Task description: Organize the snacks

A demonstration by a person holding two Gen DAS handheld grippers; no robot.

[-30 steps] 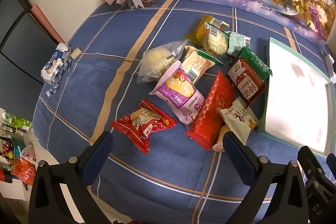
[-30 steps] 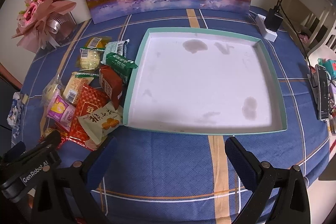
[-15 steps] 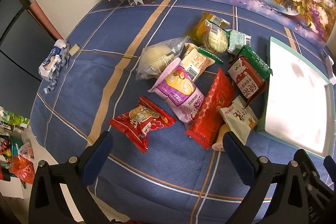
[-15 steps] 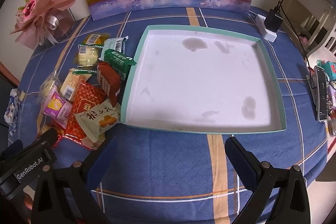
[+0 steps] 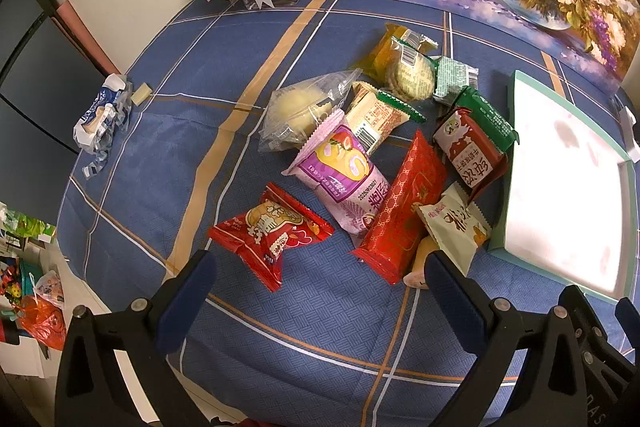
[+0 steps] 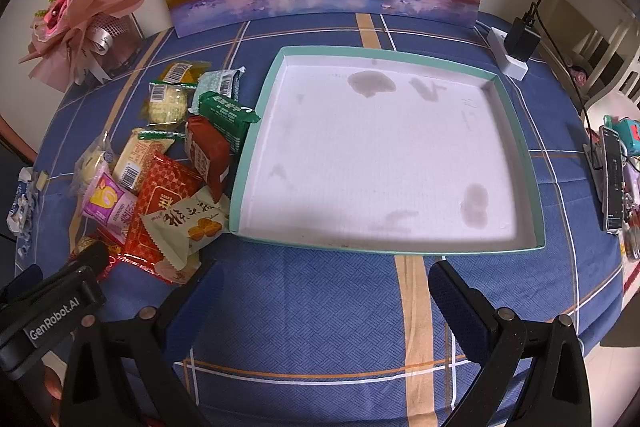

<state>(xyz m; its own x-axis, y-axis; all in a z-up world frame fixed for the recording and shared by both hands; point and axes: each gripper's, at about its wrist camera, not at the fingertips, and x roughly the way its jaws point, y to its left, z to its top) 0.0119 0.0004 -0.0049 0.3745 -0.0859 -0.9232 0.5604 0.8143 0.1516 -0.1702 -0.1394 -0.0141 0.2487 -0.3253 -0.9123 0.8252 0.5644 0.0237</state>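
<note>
Snacks: abt 11 wrapped packs in one loose pile (image 5: 360,163) on the blue checked surface (image 5: 320,327), at 9 o'clock of the tray, nearest ones touching its rim.
Red packs: 3, incl. one small pack (image 5: 268,231) apart at pile's 7 o'clock.
Green packs: 2.
Tray: 1, teal rim (image 6: 256,131), white inside, no snacks in it.
Left gripper (image 5: 320,291): fingers spread, holding nothing, above surface near small red pack.
Right gripper (image 6: 320,291): fingers spread, holding nothing, at tray's 6 o'clock.
</note>
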